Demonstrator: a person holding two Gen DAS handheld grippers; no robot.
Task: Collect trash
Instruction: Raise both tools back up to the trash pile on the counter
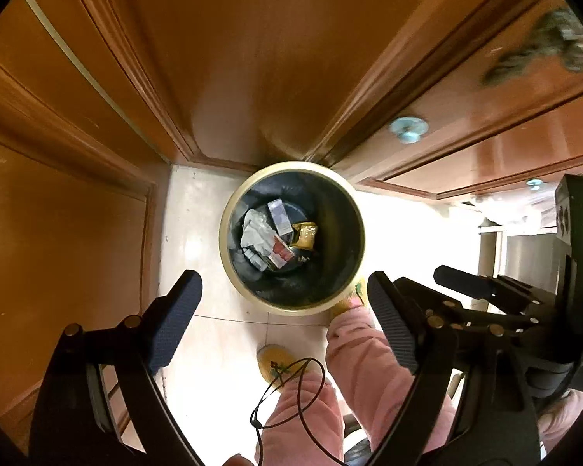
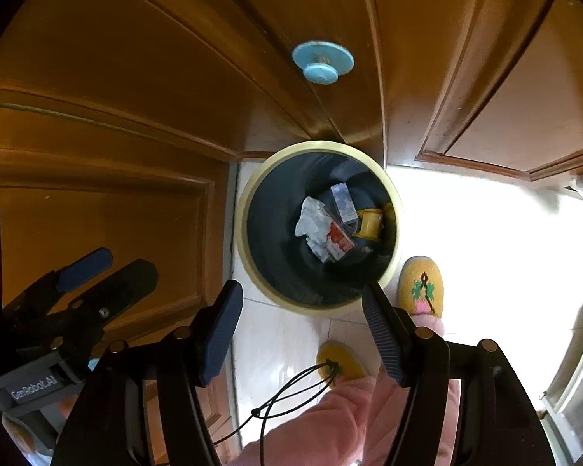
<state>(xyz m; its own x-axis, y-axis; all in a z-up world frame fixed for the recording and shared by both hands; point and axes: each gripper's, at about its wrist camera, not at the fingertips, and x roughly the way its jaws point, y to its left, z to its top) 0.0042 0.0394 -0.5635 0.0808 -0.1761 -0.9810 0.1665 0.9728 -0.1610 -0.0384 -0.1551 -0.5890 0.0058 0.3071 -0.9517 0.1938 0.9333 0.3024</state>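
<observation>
Black-framed left claw (image 1: 283, 310), blue ribbed pads: spread wide, nothing between the pads, pointing steeply down over the bin. Black-framed right claw (image 2: 303, 330), same blue pads: parted to a lesser width, likewise empty, also aimed down at the bin.

Round waste bin with cream-yellow rim and dark liner (image 1: 229, 209): stands on the pale tiled floor (image 1: 198, 209), tucked into the corner formed by the brown wooden panelled doors (image 1: 252, 58). Contents, lying at the bottom: crumpled white paper (image 1: 254, 229), a small grey-blue carton (image 1: 280, 215), a red-and-white packet (image 1: 281, 252), a yellow wrapper (image 1: 305, 235). All trash visible sits inside the bin; none shows on the floor around it.

Pink trouser legs (image 1: 357, 353) and yellow knitted slippers (image 2: 423, 287) of the person: one slipper touching or just beside the bin's near rim. Thin black cord loop (image 2: 291, 392): dangling between the claws and the legs.

Round pale-blue door stopper (image 2: 322, 62): fixed to the door above the bin.

Risks, as judged:
- Slipper nudging the rim could tip or slide the bin.
- Cord could catch on a pad or the rim should either claw go lower.
- Liner sits loose and crumpled; a careless pinch may grab only a fold, or tear it, spilling the contents.
- Close doors leave little room; a claw frame could knock the wood.
</observation>
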